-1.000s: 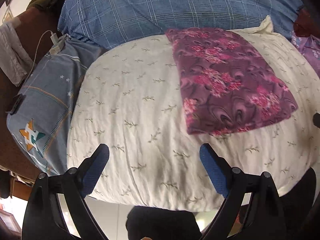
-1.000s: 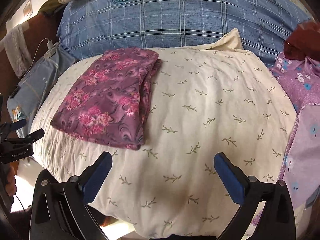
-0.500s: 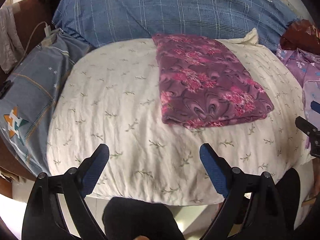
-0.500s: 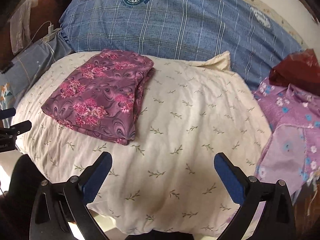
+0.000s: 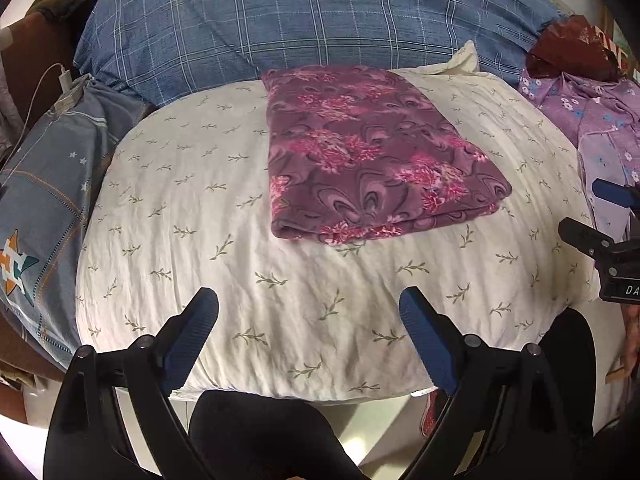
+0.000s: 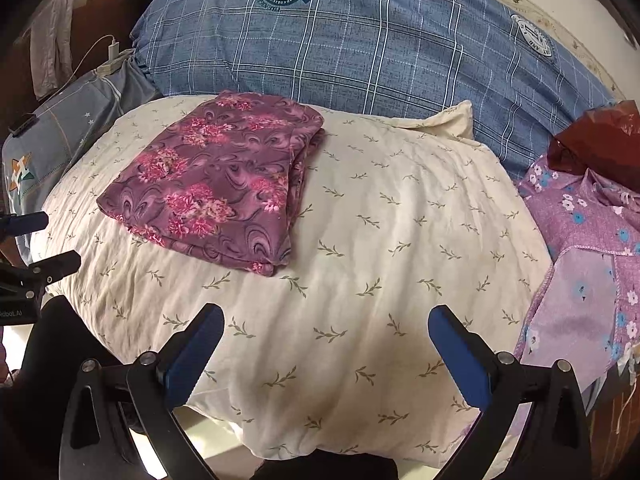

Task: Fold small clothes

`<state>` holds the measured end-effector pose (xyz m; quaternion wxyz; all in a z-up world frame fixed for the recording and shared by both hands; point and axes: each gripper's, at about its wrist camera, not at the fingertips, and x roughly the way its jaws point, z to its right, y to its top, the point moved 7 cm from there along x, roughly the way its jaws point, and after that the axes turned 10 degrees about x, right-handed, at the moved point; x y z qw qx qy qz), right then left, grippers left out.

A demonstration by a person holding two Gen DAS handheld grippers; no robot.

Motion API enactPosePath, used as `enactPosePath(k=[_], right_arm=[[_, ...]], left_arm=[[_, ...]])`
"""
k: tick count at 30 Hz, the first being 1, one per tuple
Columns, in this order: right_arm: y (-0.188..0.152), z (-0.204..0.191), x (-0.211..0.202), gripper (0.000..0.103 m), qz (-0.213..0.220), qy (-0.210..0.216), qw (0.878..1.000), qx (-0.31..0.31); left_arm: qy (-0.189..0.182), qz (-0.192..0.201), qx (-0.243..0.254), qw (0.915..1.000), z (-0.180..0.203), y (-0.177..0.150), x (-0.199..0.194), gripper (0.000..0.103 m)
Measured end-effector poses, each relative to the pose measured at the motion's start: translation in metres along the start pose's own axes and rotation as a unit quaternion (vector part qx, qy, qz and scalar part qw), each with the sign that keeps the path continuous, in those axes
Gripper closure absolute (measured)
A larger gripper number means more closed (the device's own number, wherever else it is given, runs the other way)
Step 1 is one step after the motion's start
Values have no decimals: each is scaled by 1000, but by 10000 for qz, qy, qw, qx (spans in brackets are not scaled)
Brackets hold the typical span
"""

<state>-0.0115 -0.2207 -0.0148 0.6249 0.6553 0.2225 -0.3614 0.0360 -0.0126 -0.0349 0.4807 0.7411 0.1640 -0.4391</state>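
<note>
Both tongs stand wide open and hold nothing — your left tongs (image 5: 308,334) and your right tongs (image 6: 326,346) hover over the near edge of the cream leaf-print pillow (image 5: 192,208), touching no cloth. Over the last second you have drawn both back and lifted them, so the view has widened: the folded maroon floral cloth (image 5: 372,160) now sits further ahead of the left tongs, a little to their right, and ahead and to the left of the right tongs (image 6: 216,184). It lies flat as a neat rectangle with its layered edges stacked along one side, and it has kept that shape and place on the pillow while you pulled away.

That reads as one garment finished and released. The wider view from the right tongs also brings in more of the purple flowered garment (image 6: 592,264) — loose, unfolded, well off to their right beside the pillow, below a dark red bag (image 6: 596,140). In my judgement that is your next piece; you would swing right and take it by an edge. The blue checked pillow (image 6: 360,44) lies beyond.
</note>
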Motion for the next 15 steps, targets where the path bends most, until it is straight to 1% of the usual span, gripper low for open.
enactPosePath(k=[6, 9, 12, 15], right_arm=[[-3, 1, 2, 1, -64, 17, 10000, 56], [-4, 3, 4, 1, -117, 35, 9999, 117], [-5, 6, 7, 1, -163, 2, 9997, 166], [-5, 10, 8, 1, -198, -20, 9996, 216]], left_arm=[[-128, -59, -4, 9999, 5, -1, 2, 10], [-188, 23, -47, 9998, 5, 3, -1, 10], [-156, 126, -11, 9998, 6, 8, -7, 10], [-139, 144, 36, 9998, 8, 9, -9, 10]])
